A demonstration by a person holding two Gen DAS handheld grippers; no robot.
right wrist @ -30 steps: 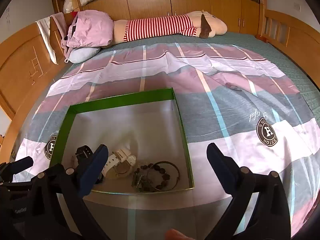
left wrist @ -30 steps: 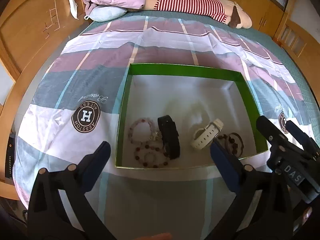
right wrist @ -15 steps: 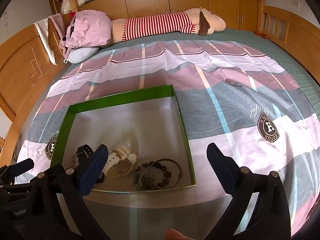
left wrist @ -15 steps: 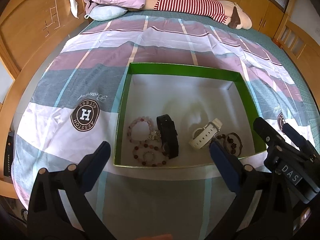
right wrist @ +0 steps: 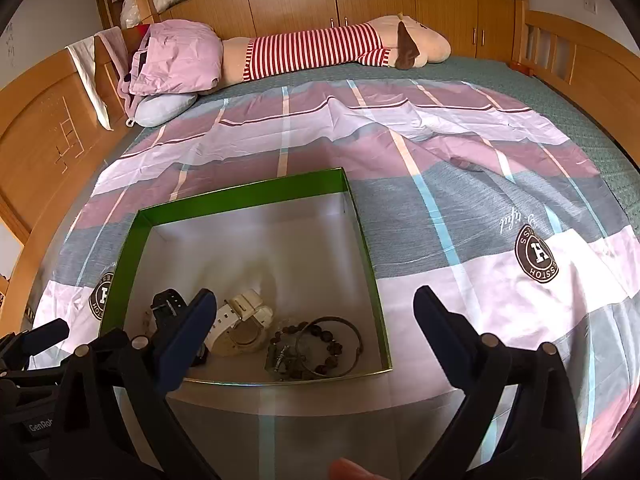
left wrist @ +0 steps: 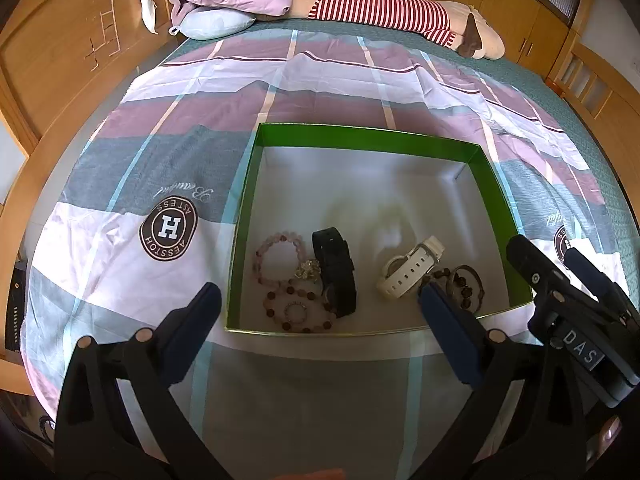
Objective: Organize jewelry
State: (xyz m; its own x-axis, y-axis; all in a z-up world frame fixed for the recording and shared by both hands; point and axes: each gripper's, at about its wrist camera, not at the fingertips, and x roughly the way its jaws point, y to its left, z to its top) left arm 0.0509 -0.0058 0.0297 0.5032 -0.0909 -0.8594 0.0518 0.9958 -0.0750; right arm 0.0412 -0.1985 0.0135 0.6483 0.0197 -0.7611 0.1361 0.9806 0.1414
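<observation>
A green-rimmed box [left wrist: 372, 134] [right wrist: 244, 196] with a white floor lies on the bed. Along its near side lie a pink bead bracelet [left wrist: 278, 256], a dark red bead bracelet [left wrist: 298, 310], a black watch [left wrist: 336, 276] [right wrist: 170, 306], a white watch [left wrist: 412, 268] [right wrist: 244, 320] and a dark bead bracelet with a metal bangle [left wrist: 460, 284] [right wrist: 328, 340]. My left gripper [left wrist: 320, 320] is open and empty, above the box's near edge. My right gripper [right wrist: 316, 328] is open and empty, over the box's near right corner; it also shows in the left wrist view [left wrist: 560, 280].
The box rests on a striped pink, grey and white quilt [left wrist: 120, 184] [right wrist: 480, 208]. A striped plush toy [right wrist: 340, 48], a pink garment [right wrist: 176, 56] and a blue pillow [left wrist: 216, 26] lie at the far end. Wooden bed frame [left wrist: 60, 52] and cabinets surround the bed.
Both grippers have drawn back and risen slightly, so the box sits a little farther away. The jewelry has not moved. Both grippers stay open.
</observation>
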